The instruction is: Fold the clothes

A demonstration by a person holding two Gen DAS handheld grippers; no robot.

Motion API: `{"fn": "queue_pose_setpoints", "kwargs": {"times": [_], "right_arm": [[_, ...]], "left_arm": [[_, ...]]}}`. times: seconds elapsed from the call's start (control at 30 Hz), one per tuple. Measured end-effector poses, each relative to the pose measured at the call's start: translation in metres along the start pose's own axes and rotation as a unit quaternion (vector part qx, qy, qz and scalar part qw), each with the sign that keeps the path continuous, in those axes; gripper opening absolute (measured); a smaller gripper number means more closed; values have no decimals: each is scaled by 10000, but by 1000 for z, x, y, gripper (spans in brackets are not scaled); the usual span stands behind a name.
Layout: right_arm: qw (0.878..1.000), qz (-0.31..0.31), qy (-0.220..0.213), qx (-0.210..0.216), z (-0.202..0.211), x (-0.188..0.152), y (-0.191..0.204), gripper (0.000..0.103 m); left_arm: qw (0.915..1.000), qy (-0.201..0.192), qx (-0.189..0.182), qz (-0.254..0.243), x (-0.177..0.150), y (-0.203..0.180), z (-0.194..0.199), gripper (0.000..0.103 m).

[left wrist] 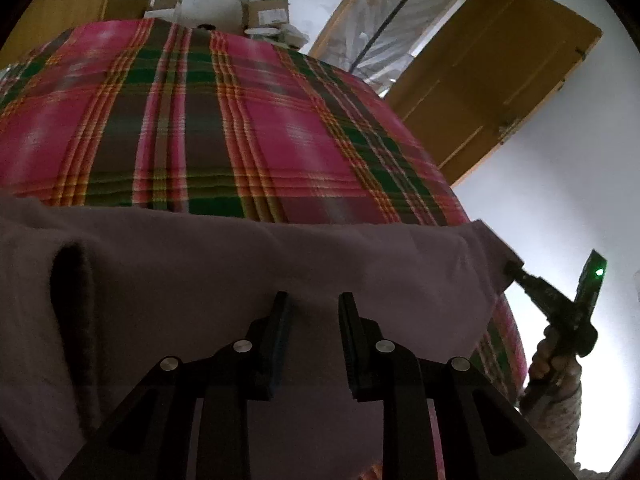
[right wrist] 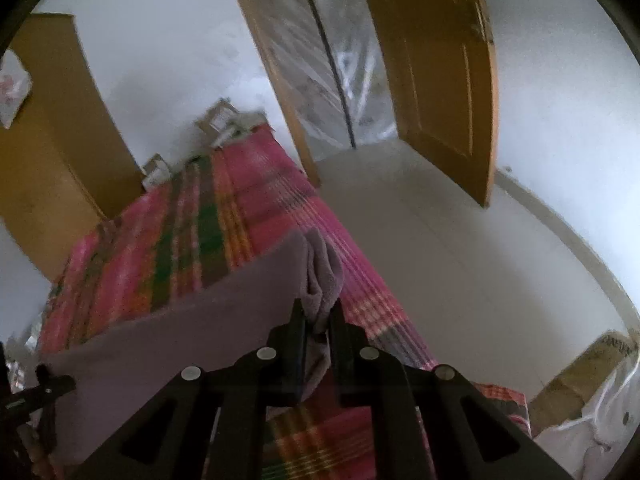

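- Above the plaid bedcover (left wrist: 224, 120), a mauve garment (left wrist: 248, 264) hangs stretched between the two tools, its top edge running roughly level from one side to the other.
- That top edge is the long axis of the garment; it lies across the bedcover's near end, with most of the plaid surface bare beyond it.
- Right gripper (right wrist: 316, 312): jaws narrowed onto a bunched corner of the garment, cloth visibly wedged between the fingers. Judged to be holding it.
- The left wrist view confirms this: the right gripper (left wrist: 514, 270) pinches the garment's far corner, held by a person's hand (left wrist: 548, 360) off the side of the bedcover.
- Left gripper (left wrist: 314, 304): a moderate gap shows between the fingers, with cloth directly in front of them and behind. Whether fabric is caught between the pads cannot be told from this view.
- The right wrist view shows the left gripper (right wrist: 52, 384) only as a dark shape at the garment's opposite corner; its grip there is also unclear.
- A vertical fold or roll stands in the cloth toward the left end of the garment.
- Judgement: the coming move depends on both corners travelling together toward the bedcover's far end, keeping the top edge taut; the right side is secure, the left uncertain.
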State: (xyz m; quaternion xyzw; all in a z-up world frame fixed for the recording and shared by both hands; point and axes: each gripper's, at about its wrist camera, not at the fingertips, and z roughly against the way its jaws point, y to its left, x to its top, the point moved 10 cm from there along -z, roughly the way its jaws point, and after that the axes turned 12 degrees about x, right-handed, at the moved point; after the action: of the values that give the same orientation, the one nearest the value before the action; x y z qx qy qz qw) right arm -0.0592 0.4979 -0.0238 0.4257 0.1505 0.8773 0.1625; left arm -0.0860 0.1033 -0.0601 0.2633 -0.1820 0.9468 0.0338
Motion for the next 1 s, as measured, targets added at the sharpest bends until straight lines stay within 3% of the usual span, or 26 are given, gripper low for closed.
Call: {"fn": "queue_pose_setpoints", "kwargs": {"times": [0.4,0.57,1.0], "right_arm": [[9937,814,-210,738,23,9,98,10],[9865,1168,-59,1142,16,-4,145,10],[9661,1871,318,1751,6,-43,227,10]], "left_arm": [[9992,174,-346,62,-9,-8,9,24],[9964,330,-740,229,-6,-14,14,24],[9922,364,-1045,583,0,-4,24,24]]}}
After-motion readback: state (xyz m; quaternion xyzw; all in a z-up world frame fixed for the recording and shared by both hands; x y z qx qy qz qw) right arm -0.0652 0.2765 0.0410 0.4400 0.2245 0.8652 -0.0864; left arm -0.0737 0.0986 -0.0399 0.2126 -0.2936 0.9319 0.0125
